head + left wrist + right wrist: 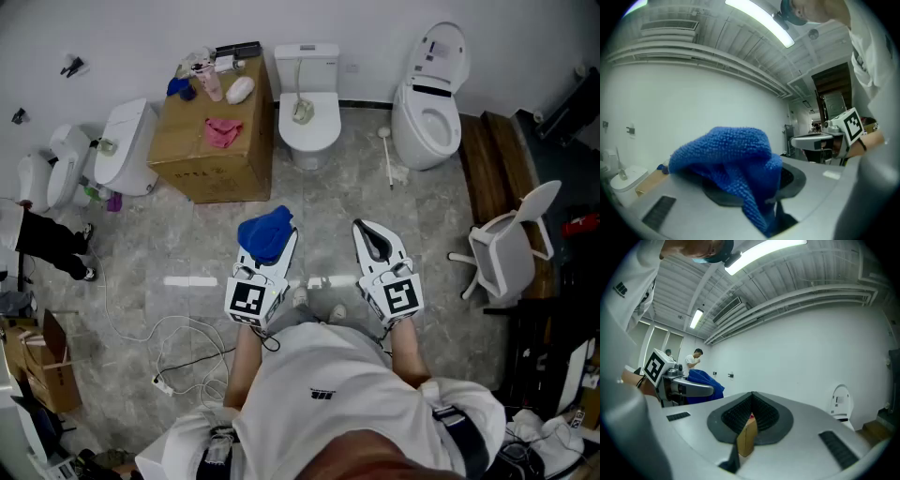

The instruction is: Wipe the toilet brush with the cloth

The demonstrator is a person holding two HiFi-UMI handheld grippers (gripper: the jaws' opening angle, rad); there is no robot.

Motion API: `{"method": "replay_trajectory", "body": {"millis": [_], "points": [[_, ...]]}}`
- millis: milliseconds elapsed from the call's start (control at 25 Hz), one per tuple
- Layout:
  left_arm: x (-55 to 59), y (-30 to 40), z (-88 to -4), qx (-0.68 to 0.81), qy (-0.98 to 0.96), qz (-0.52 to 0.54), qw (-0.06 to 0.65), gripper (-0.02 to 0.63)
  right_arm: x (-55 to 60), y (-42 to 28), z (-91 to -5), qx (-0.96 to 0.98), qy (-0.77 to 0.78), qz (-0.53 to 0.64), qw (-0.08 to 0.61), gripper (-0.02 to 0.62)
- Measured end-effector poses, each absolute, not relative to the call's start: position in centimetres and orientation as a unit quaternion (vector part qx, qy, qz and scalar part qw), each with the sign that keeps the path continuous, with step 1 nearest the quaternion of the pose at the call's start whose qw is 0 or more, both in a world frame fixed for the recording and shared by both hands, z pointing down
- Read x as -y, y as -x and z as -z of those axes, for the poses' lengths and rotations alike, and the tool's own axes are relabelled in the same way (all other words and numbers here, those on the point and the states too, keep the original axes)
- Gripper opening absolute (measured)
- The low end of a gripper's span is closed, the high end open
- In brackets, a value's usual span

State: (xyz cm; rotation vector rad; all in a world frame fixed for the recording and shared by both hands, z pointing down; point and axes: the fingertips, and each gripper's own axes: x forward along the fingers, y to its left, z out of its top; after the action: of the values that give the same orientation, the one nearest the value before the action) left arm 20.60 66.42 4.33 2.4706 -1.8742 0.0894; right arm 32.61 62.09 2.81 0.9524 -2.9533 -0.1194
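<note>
The person stands on a grey tiled floor (337, 202) and holds both tools level in front of the body, pointing toward a white wall lined with toilets. The left tool (278, 253) is clamped on a blue microfibre cloth (265, 232). In the left gripper view the cloth is bunched over the jaw tips, with a fold pinched in the gap between the dark pads and hanging down. The right tool (367, 232) is just beside the left one and carries nothing. Its jaws are together at the tips, and in the right gripper view only a narrow slit remains behind them, through which a sliver of the cardboard box (211, 155) shows. The toilet brush (301, 105) is well apart from both tools, with its head in the bowl of the middle toilet (309, 141) and its handle leaning back toward the tank. A thin white long-handled stick (387, 157) lies on the floor between that toilet and the one to its right (427, 117), whose lid is raised. I cannot tell whether the stick is a second brush. The cardboard box stands just left of the middle toilet and carries a crumpled pink cloth (223, 131), a pink bottle (211, 82) and other small items. Another toilet (127, 150) is left of the box. A white chair (506, 253) is at the right, and a white cable (178, 342) is looped on the floor at the lower left.
</note>
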Motion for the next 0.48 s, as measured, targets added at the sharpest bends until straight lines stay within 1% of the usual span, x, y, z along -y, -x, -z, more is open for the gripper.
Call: {"method": "replay_trajectory", "body": {"millis": [480], "points": [[-61.7,-12.4,-7.5,0.583,-0.811,-0.035,0.033,0.146,-58.4,-24.4,-5.7,0.938,-0.341,0.039,0.041,-0.006]]}}
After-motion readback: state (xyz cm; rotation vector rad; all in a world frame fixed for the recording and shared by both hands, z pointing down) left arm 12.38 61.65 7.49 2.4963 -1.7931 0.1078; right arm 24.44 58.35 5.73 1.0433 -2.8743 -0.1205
